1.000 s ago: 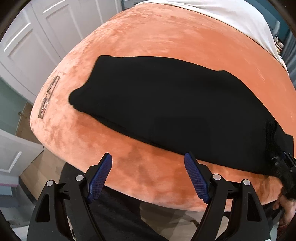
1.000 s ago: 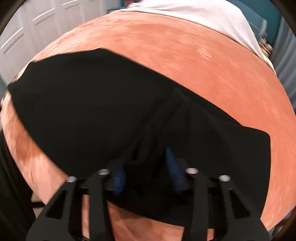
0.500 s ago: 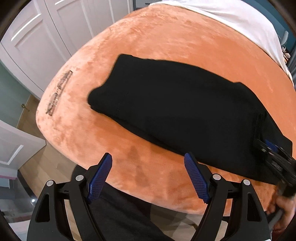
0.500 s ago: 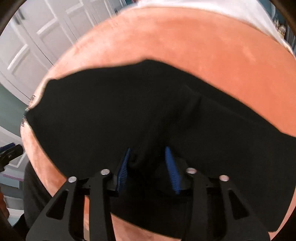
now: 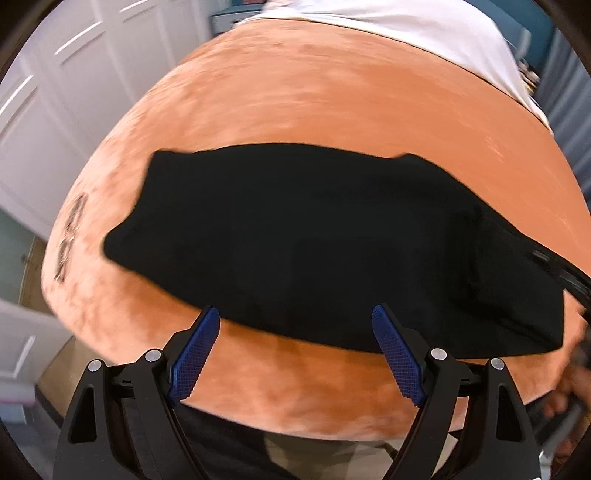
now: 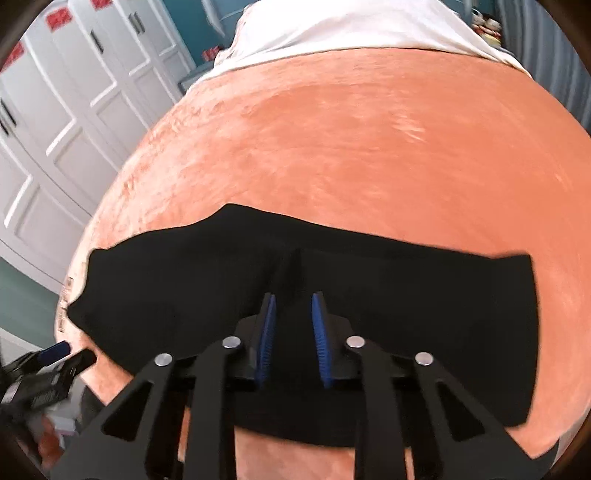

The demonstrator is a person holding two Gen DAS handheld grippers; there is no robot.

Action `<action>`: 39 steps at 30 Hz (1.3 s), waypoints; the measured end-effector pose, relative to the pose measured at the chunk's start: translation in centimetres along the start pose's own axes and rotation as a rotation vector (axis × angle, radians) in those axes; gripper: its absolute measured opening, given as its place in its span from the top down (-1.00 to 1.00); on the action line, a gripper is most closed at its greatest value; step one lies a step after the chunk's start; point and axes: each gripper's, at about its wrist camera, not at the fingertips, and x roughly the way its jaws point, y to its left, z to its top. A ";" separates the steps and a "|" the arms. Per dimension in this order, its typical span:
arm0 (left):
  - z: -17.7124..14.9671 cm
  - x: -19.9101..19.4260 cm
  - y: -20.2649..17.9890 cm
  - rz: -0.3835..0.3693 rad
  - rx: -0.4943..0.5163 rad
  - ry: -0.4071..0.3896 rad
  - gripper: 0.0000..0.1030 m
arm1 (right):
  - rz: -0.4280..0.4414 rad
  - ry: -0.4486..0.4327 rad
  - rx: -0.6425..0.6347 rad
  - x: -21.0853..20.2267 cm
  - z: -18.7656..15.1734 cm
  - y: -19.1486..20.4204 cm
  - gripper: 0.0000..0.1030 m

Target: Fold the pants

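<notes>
Pants (image 5: 332,240), black, one pair, lying flat in a long folded band across the near part of the orange blanket (image 5: 351,103); I take that blanket as my landmark for everything that follows. Left gripper (image 5: 297,354): I have it at the blanket's near edge, just short of the pants' near hem, blue pads (image 5: 194,356) spread wide apart with only orange plush between them, gripping nothing. Right gripper (image 6: 293,339): I have it over the right-hand portion of the pants, blue pads (image 6: 267,338) drawn close together with a ridge of black cloth rising between them; pinched on that fabric as far as I can see, though black cloth on black frame hides the exact contact. White sheet (image 6: 351,26): beyond the blanket's far edge. White panelled cabinet doors (image 6: 62,110): off the blanket's left side. Label or marking (image 5: 70,236): dark, on the blanket's left edge, too blurred for me to read. Both views are motion-smeared at the margins.
</notes>
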 end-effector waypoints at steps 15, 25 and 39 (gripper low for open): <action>0.1 2.5 -5.7 -0.005 0.132 0.058 -0.60 | -0.301 0.155 -0.263 8.5 0.3 4.8 0.16; -0.3 3.6 -3.9 0.005 0.071 0.098 -0.60 | -0.174 0.164 -0.260 8.2 -1.2 8.4 0.40; 5.1 1.6 -8.5 -0.110 0.033 0.020 -0.61 | -0.130 -0.120 0.214 -8.8 -5.0 -11.4 0.42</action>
